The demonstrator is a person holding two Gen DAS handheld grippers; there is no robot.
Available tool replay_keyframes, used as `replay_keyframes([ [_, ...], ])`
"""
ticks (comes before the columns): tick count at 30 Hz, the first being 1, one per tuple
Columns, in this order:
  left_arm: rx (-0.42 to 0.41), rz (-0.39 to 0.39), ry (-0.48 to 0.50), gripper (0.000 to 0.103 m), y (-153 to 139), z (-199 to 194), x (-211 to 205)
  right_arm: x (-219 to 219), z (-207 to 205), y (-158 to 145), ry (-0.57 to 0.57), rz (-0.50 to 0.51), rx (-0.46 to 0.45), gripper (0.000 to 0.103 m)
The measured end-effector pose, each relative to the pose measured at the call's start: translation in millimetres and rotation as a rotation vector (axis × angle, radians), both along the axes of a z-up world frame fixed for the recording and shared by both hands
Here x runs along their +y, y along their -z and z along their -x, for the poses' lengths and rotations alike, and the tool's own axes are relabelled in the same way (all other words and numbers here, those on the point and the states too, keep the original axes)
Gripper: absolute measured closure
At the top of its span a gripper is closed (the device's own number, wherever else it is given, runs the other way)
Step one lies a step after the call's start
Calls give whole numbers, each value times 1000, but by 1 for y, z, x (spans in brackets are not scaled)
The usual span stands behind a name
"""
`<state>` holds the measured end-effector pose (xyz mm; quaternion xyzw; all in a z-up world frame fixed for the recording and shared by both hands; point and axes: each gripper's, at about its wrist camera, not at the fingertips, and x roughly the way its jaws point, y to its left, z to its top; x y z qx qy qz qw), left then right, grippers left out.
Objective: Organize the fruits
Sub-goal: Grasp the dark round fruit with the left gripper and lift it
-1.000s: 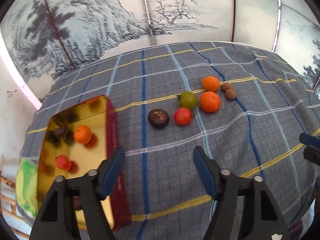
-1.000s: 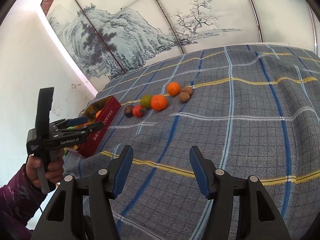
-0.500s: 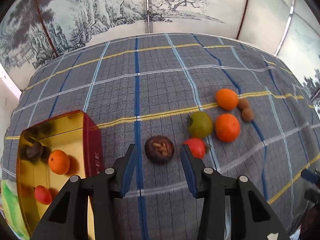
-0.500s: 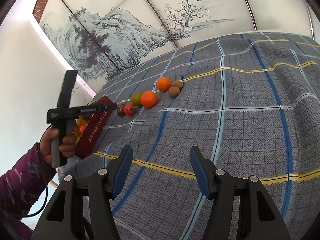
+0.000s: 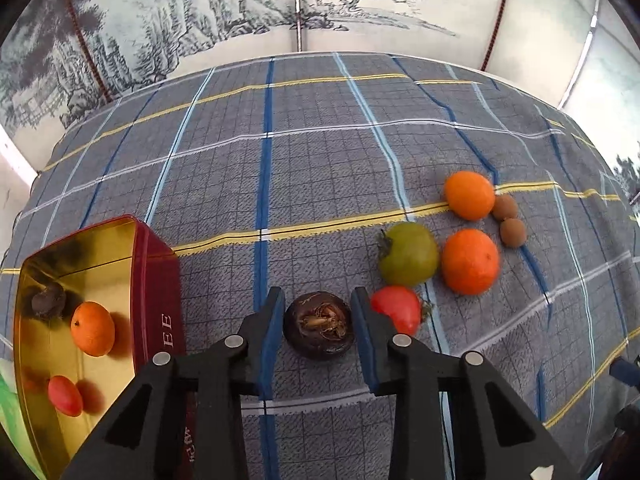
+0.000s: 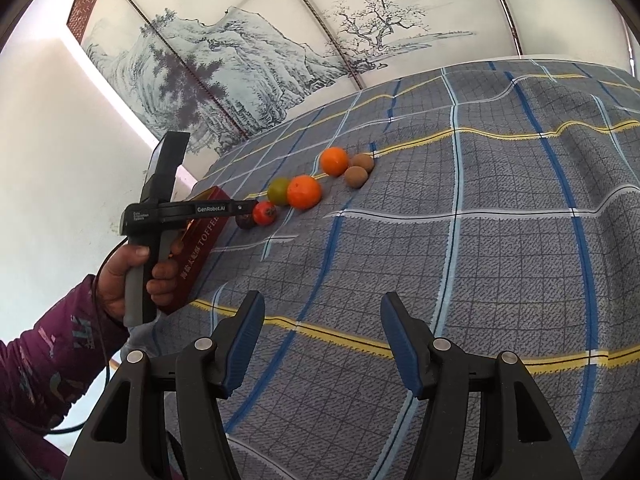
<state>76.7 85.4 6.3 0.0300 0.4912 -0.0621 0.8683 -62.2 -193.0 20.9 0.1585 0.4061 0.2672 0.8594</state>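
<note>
Left wrist | left gripper point(image 5: 318, 330) fingers straddle mangosteen point(image 5: 319, 326), unclosed | right gripper point(image 6: 322, 344) gaping

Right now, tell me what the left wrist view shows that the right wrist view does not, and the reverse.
Only the left wrist view shows the tin's gold interior holding an orange, a red tomato and a dark fruit, and the left gripper bracketing the mangosteen. Only the right wrist view shows the person's hand, the TOFFEE lettering and the open right gripper. Both show the green tomato, two loose oranges and two brown longans.
</note>
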Motion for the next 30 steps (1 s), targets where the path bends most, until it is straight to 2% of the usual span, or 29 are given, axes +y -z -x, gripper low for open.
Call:
replay_keyframes([
  [2, -19, 24, -15, 81, -4, 8, 3, 1, 0, 0, -4, 2, -1, 41],
  [4, -28, 65, -26, 81, -9, 17, 7, 3, 1, -2, -9, 7, -3, 41],
  [8, -102, 59, -29, 81, -24, 48, 4, 6, 0, -5, -13, 7, -6, 41],
  [13, -105, 93, -11, 81, -30, 73, 2, 22, -7, -16, -56, 15, -29, 39],
  [15, -102, 97, -1, 81, -29, 80, 1, 34, -11, -20, -83, 28, -49, 39],
  [18, -98, 54, 12, 81, -21, 86, -4, 54, -21, -24, -124, 47, -68, 39],
  [22, -91, 40, 25, 81, -10, 90, -7, 74, -32, -25, -158, 55, -68, 39],
  [30, -97, 46, 10, 79, -1, 90, -4, 88, -35, -27, -186, 67, -77, 38],
])
